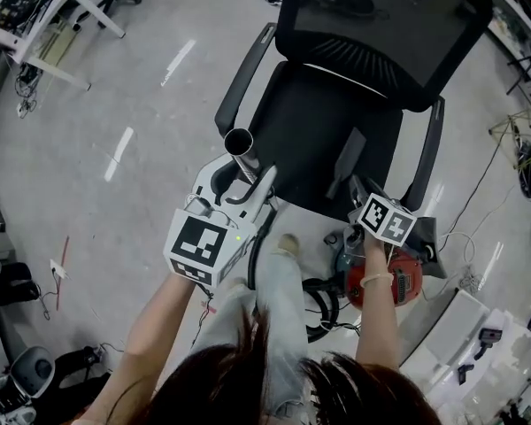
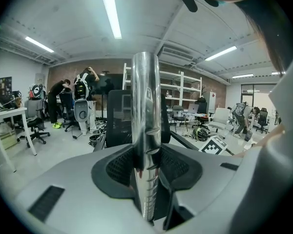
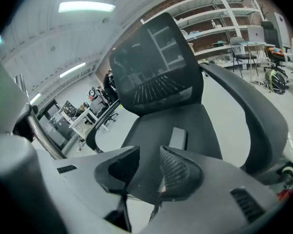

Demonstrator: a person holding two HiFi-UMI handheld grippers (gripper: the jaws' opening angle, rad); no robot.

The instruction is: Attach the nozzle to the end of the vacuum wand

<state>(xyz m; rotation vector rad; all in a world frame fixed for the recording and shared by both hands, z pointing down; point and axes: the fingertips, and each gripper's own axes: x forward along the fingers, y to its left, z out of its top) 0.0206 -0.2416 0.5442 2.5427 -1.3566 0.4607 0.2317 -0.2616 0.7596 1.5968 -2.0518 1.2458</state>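
Observation:
My left gripper (image 1: 244, 181) is shut on the chrome vacuum wand (image 1: 240, 146), whose open end points up toward the chair. In the left gripper view the wand (image 2: 146, 130) stands upright between the dark pads of the left gripper (image 2: 146, 165). A flat grey nozzle (image 1: 347, 163) lies on the black office chair's seat (image 1: 296, 118). My right gripper (image 1: 361, 193) hovers at the seat's front edge just short of the nozzle, open and empty. In the right gripper view the nozzle (image 3: 177, 138) lies beyond the right gripper (image 3: 145, 168), and the wand (image 3: 41, 136) shows at the left.
A red vacuum canister (image 1: 387, 279) with a black hose (image 1: 324, 306) sits on the floor under my right arm. The chair's armrests (image 1: 244, 69) flank the seat. White desk legs (image 1: 57, 16) stand at the top left, and boxes (image 1: 460, 335) at the bottom right.

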